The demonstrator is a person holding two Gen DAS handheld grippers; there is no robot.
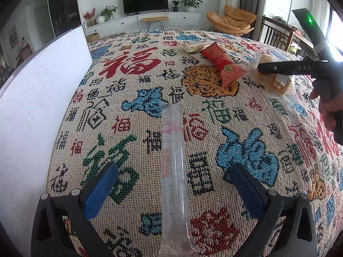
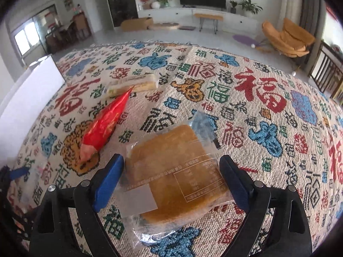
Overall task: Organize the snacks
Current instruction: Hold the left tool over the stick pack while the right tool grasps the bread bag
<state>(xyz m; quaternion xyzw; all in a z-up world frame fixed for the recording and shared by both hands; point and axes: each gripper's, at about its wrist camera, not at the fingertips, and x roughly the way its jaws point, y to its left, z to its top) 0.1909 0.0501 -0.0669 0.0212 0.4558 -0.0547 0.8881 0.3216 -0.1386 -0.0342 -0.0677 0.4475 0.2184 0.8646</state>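
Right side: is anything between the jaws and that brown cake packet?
Nothing visible. The right gripper is open, with the brown cake packet lying flat between its pads. The red packet lies apart, to the left.

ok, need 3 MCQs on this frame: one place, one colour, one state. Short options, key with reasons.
1. The long clear stick pack lies:
A. between the left gripper's fingers
B. on the red packet
C. on the white board

2. The packet beside the brown cake pack is:
A. green
B. red
C. blue

3. The right gripper is:
A. shut on the cake
B. shut, empty
C. open, straddling the cake

Key: 1 A, flat on the cloth between the blue pads; 2 B, glossy red wrapper; 3 C, pads clear of the wrapper.
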